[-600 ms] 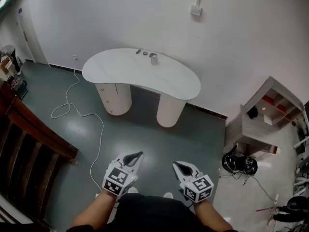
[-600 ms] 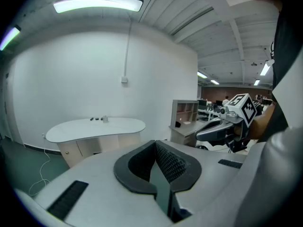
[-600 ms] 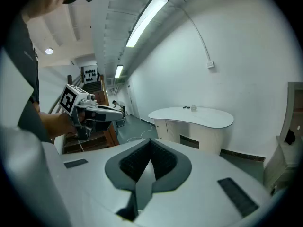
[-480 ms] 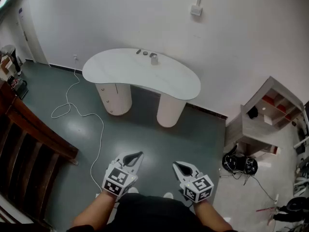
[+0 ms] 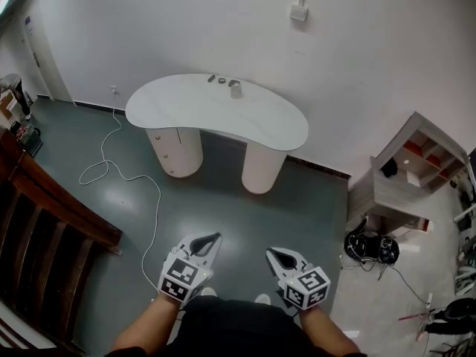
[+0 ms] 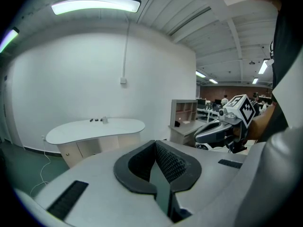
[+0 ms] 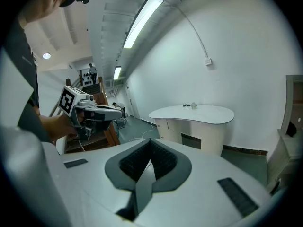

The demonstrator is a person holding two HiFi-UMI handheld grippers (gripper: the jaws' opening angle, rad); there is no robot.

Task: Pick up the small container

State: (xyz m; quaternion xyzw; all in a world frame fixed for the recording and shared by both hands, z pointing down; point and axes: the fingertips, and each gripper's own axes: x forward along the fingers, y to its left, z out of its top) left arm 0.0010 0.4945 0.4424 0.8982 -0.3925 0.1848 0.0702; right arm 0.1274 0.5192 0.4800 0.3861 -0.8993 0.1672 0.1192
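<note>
Across the floor and well apart from the desk: approach needed before any reach. Left gripper and right gripper carried low by the body, jaws together on nothing, probably for walking. Small container upright near the desk's far edge, just beside two dark bits.

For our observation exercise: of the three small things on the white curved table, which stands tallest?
The pale grey small container, rightmost of the row in the head view; the two dark pieces left of it lie low and flat.

1 tbl, 1 container, 2 sm bits.
</note>
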